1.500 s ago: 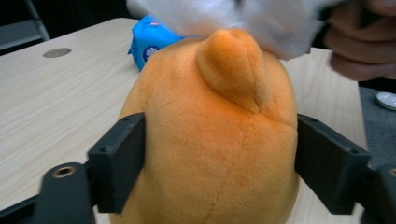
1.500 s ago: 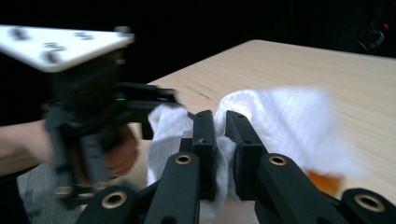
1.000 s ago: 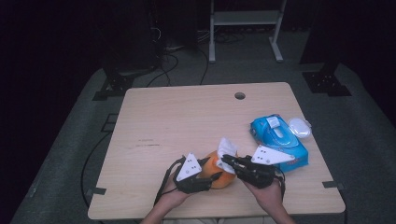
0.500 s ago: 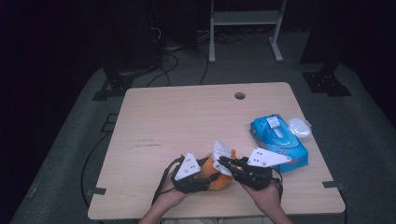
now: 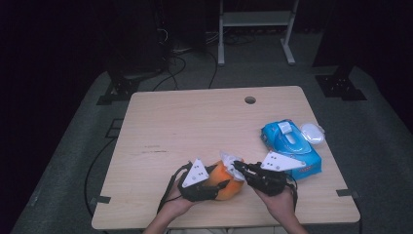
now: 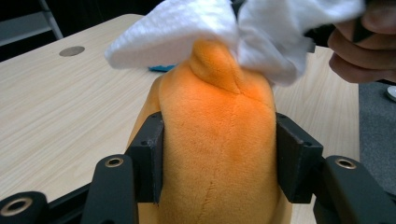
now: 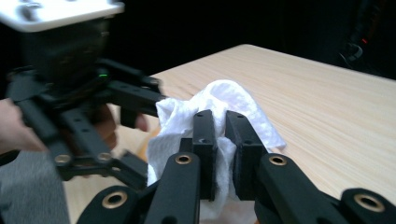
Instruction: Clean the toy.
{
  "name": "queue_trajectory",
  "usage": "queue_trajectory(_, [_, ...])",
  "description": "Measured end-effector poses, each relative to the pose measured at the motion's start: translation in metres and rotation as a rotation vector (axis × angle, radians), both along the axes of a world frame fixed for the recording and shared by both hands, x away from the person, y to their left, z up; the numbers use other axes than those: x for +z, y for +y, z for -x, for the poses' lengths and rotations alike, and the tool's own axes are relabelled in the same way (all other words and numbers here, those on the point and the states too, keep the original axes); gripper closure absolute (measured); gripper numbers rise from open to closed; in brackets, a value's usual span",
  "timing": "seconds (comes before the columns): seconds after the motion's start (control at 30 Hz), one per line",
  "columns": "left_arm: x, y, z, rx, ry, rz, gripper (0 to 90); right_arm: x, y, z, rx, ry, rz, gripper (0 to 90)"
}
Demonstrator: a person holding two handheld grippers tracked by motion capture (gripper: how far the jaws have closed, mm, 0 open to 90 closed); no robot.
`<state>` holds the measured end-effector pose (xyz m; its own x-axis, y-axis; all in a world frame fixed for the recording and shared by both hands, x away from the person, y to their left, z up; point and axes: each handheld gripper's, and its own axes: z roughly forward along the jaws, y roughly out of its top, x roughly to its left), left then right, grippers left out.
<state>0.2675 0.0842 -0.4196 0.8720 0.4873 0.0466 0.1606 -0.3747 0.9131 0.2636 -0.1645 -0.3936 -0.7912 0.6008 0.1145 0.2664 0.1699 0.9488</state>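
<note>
Orange plush toy, table's near edge: clamped in left tongs. White tissue over its top, pinched by right tongs. Blue wipes pack near right edge, just beside.

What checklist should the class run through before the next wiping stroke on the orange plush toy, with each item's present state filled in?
1. Left gripper clamps the orange plush toy from both sides: ok.
2. Right gripper shut on the white wipe: ok.
3. Wipe touches the toy's top: ok.
4. Toy over the table, not past its edge: ok.
5. Blue wipe pack apart from both grippers: ok.
6. Toy's surface clean: cannot tell.
</note>
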Motion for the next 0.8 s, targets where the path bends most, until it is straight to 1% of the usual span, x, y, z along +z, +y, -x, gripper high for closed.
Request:
queue_trajectory(0.03, [0.0, -0.001, 0.0, -0.001, -0.001, 0.002, 44.0, 0.001, -0.001, 0.001, -0.008, 0.0, -0.004, 81.7])
queue_trajectory(0.07, [0.0, -0.001, 0.0, -0.006, 0.002, 0.003, 44.0, 0.004, -0.001, 0.002, -0.004, -0.018, -0.006, 81.7])
queue_trajectory(0.13, [0.0, -0.003, 0.0, -0.012, 0.002, 0.001, 44.0, 0.009, 0.005, 0.007, 0.021, -0.042, -0.01, 81.7])
queue_trajectory(0.17, [0.0, -0.005, 0.001, -0.018, -0.006, -0.009, 44.0, 0.011, 0.008, 0.009, 0.03, -0.053, -0.003, 81.7])
queue_trajectory(0.2, [0.001, -0.006, 0.002, -0.02, -0.008, -0.016, 44.0, 0.012, 0.013, 0.012, 0.04, -0.068, 0.021, 81.7])
queue_trajectory(0.27, [0.001, -0.006, 0.003, -0.026, -0.016, -0.028, 44.0, 0.009, 0.017, 0.012, 0.039, -0.076, 0.052, 81.8])
queue_trajectory(0.33, [0.002, -0.004, 0.002, -0.024, -0.005, -0.008, 44.1, 0.005, 0.012, 0.007, 0.023, -0.054, 0.042, 81.7])
queue_trajectory(0.37, [0.002, -0.002, 0.002, -0.022, -0.001, -0.003, 44.1, 0.005, 0.008, 0.004, 0.005, -0.055, 0.042, 81.7])
queue_trajectory(0.4, [0.003, -0.001, 0.001, -0.025, 0.002, -0.002, 44.2, 0.004, 0.005, 0.002, -0.015, -0.044, 0.039, 81.7])
queue_trajectory(0.43, [0.003, -0.001, 0.001, -0.028, 0.005, -0.002, 44.2, 0.005, 0.002, 0.002, -0.025, -0.041, 0.031, 81.7])
queue_trajectory(0.5, [0.003, -0.003, 0.0, -0.031, 0.004, -0.007, 44.2, 0.009, 0.003, 0.006, -0.017, -0.057, 0.024, 81.7])
queue_trajectory(0.53, [0.003, -0.004, 0.001, -0.033, 0.008, -0.005, 44.2, 0.011, 0.006, 0.009, -0.001, -0.069, 0.028, 81.7])
queue_trajectory(0.57, [0.003, -0.005, 0.001, -0.035, 0.007, -0.01, 44.2, 0.012, 0.01, 0.011, 0.014, -0.085, 0.036, 81.7])
queue_trajectory(0.63, [0.005, -0.005, 0.001, -0.037, 0.009, -0.007, 44.2, 0.012, 0.016, 0.012, 0.026, -0.093, 0.064, 81.8])
queue_trajectory(0.67, [0.004, -0.005, 0.001, -0.037, 0.005, -0.012, 44.2, 0.01, 0.016, 0.011, 0.026, -0.093, 0.068, 81.8])
queue_trajectory(0.7, [0.003, -0.005, 0.001, -0.036, 0.007, -0.007, 44.2, 0.007, 0.014, 0.008, 0.022, -0.076, 0.064, 81.8])
queue_trajectory(0.73, [0.001, -0.005, 0.0, -0.041, 0.005, -0.002, 43.7, 0.005, 0.011, 0.005, 0.015, -0.069, 0.062, 81.8])
queue_trajectory(0.77, [-0.001, -0.005, 0.0, -0.044, -0.006, 0.009, 41.2, 0.003, 0.008, 0.004, 0.009, -0.059, 0.06, 81.8])
queue_trajectory(0.8, [-0.003, -0.005, -0.001, -0.052, -0.011, 0.025, 36.0, 0.001, 0.007, 0.003, 0.004, -0.054, 0.063, 81.8])
